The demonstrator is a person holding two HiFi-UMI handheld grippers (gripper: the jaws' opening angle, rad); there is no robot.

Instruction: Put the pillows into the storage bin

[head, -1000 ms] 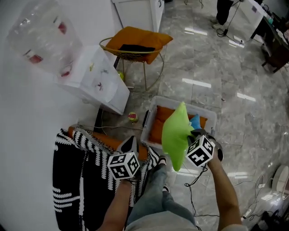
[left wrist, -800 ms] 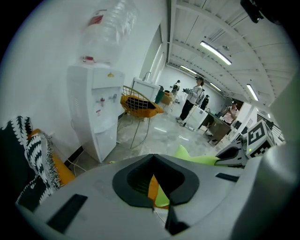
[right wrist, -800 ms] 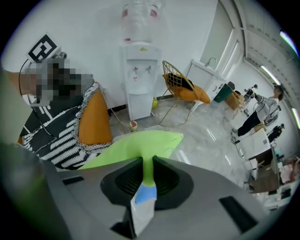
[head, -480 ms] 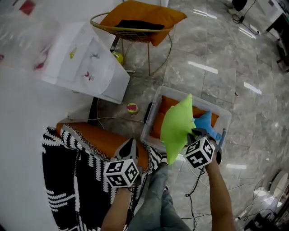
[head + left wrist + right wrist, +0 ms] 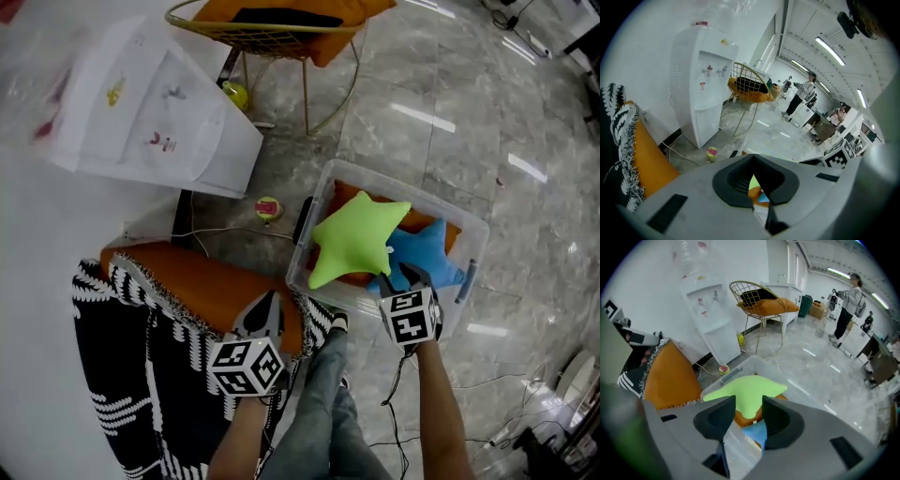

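A clear storage bin [image 5: 298,267] stands on the marble floor in front of me. In it a green star-shaped pillow [image 5: 352,246] lies on top of an orange pillow [image 5: 349,195], beside a blue star pillow [image 5: 427,253]. My right gripper [image 5: 405,278] hovers at the bin's near rim, open, with nothing between its jaws. In the right gripper view the green pillow [image 5: 745,392] and blue pillow [image 5: 754,434] lie just beyond the right gripper [image 5: 749,416]. My left gripper [image 5: 265,309] is shut and empty over the orange seat; the left gripper [image 5: 754,199] points toward the bin.
An orange seat [image 5: 206,286] with a black-and-white throw [image 5: 122,375] is at my left. A white water dispenser [image 5: 150,103] stands behind it. A gold wire chair [image 5: 281,23] with an orange cushion is at the top. A small yellow tub [image 5: 268,207] and cables lie on the floor.
The green pillow, held up by the right gripper before, now lies flat in the bin. The right gripper has opened and let go. The left gripper stayed by the seat.
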